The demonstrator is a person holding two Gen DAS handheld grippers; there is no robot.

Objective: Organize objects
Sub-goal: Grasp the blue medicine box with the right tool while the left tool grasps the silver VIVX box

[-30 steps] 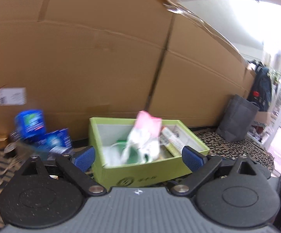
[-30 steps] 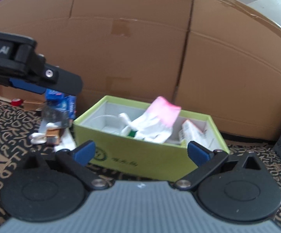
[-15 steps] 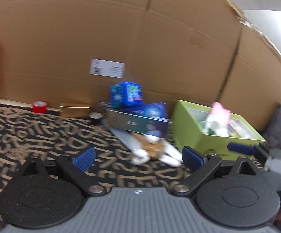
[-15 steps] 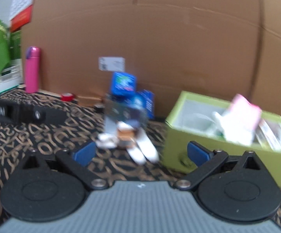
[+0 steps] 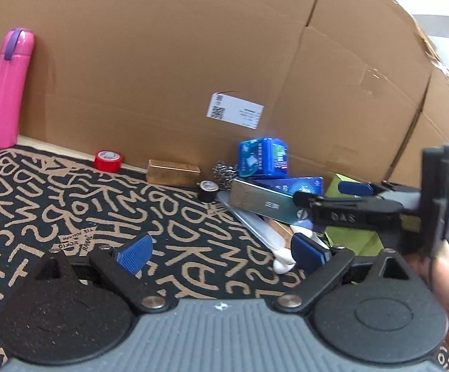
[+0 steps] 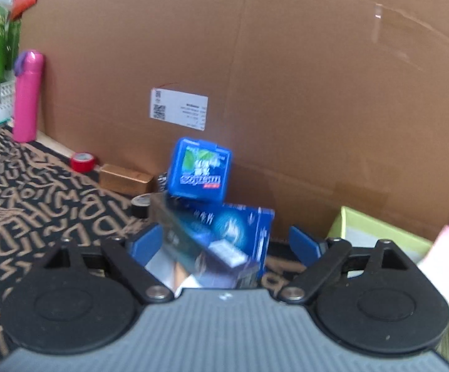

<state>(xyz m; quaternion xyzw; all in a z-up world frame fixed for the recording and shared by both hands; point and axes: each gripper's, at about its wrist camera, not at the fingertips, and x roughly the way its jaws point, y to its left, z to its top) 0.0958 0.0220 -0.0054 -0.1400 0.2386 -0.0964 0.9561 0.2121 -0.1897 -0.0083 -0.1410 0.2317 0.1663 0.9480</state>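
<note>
A pile lies against the cardboard wall: a blue square box, a flat blue box and a long silver box. My right gripper is low over the pile. The silver and flat blue boxes sit between its jaws, which are closing, and the pads are not pressing on them. My left gripper stands open over the patterned mat with nothing in it. From there the right gripper reaches in from the right over the silver box. The green box holds a pink-and-white packet.
A pink bottle stands at the far left against the cardboard wall. A red tape roll, a gold box and a small black roll lie along the wall. White pieces lie before the pile.
Both views have swung left, away from the green box and onto the pile of boxes. The right gripper has come in close over the silver and blue boxes.
</note>
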